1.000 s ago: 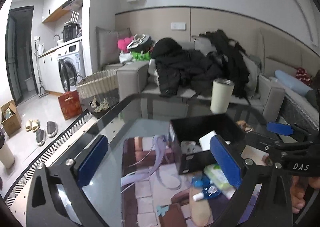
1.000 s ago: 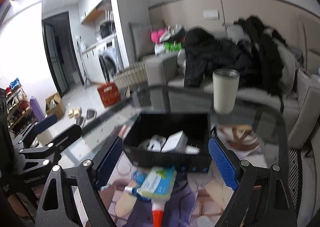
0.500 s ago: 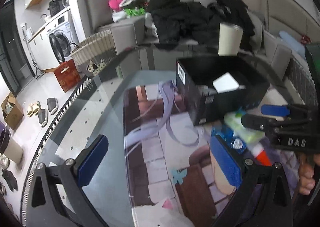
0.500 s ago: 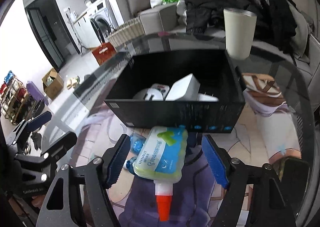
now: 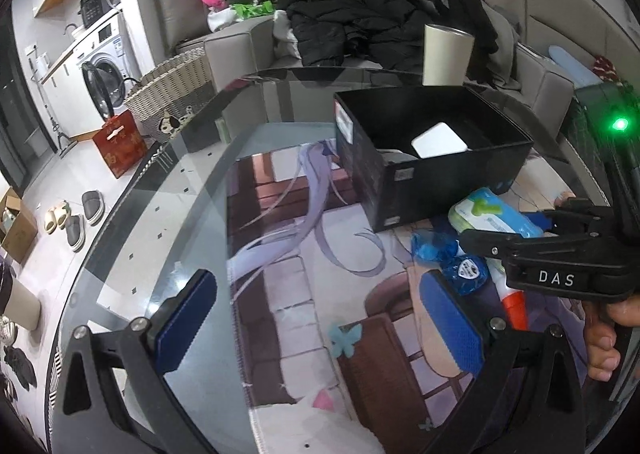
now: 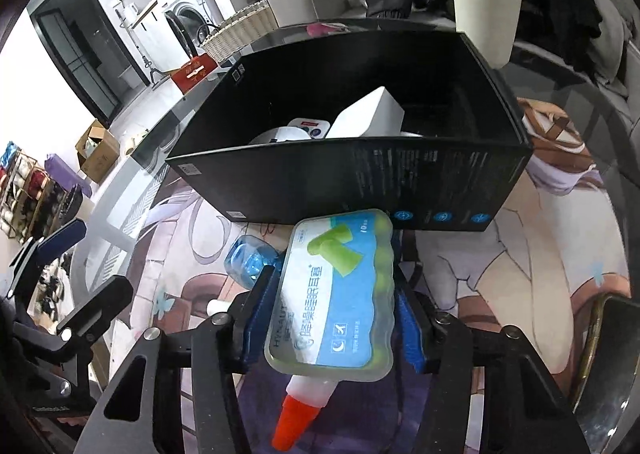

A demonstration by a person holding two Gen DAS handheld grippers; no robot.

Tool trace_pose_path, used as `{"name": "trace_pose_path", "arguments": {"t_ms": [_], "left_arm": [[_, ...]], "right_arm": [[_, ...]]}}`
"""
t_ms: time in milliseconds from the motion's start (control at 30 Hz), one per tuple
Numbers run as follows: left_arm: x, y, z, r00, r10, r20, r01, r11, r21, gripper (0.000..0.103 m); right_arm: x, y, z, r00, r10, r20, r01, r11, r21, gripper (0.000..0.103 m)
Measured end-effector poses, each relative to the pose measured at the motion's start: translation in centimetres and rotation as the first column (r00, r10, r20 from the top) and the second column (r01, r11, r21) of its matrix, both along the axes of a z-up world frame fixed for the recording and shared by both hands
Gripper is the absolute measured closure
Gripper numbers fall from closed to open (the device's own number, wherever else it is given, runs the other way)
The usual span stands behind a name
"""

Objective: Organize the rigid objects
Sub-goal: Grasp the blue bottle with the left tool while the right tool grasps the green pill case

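Handling note: translucent rectangular plastic earplug case with blue-and-white label [image 6: 336, 294] lies on the printed mat at 6 o'clock from the open black cardboard box [image 6: 360, 178], atop a white glue bottle with orange nozzle [image 6: 300, 410]. Right gripper [image 6: 330, 318] is closing across its long sides; pad contact appears imminant but cannot be confirmed. Expect a light, stiff, smooth shell, probably slippery; grip mid-length. Left gripper [image 5: 316, 326] stands open and empty at 9 o'clock.
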State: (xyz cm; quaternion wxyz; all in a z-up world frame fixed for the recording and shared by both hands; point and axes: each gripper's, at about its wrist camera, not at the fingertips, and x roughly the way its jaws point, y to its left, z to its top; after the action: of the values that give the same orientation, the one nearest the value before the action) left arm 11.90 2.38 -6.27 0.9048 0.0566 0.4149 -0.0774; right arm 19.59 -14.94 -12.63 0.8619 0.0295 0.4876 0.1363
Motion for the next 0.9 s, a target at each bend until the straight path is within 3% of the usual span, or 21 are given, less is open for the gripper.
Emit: {"name": "trace_pose_path", "arguments": {"t_ms": [400,500,633,700,767,900], "left_arm": [[0.6,-5.6,-1.9,0.989,-0.131,-0.067,0.134,0.99,0.044,0.001],[0.8,-7.0,-2.2,0.986,-0.153,-0.07,0.157,0.986,0.062,0.005],[1.4,-8.5,-2.4,0.983,-0.169,-0.073,0.175,0.982,0.076,0.02],[2.0,-8.8,-2.7,0.976,-0.185,-0.112,0.191,0.981,0.043,0.029],[2.2,-8.9,-3.0,0.97,-0.189,-0.153,0.194,0.981,0.014,0.054],[2.1,-9.1,-3.0,0.964,-0.201,-0.174,0.207,0.978,0.016,0.072]], "right_arm": [[-1.8,-3.7,0.3,1.0,-0.014,-0.013,0.015,1.0,0.023,0.049],[-2.3,-5.1,0.2,1.0,-0.027,-0.013,0.027,0.999,0.019,0.049],[-3.0,-6.6,0.0,0.999,-0.032,-0.014,0.033,0.999,0.018,0.05],[-3.1,-7.0,0.1,0.999,-0.033,-0.018,0.033,0.999,0.028,0.05],[-3.0,-6.9,0.1,0.999,-0.025,-0.021,0.026,0.999,0.03,0.05],[-3.4,-6.7,0.0,1.0,0.004,-0.022,-0.003,1.0,0.027,0.05]]}}
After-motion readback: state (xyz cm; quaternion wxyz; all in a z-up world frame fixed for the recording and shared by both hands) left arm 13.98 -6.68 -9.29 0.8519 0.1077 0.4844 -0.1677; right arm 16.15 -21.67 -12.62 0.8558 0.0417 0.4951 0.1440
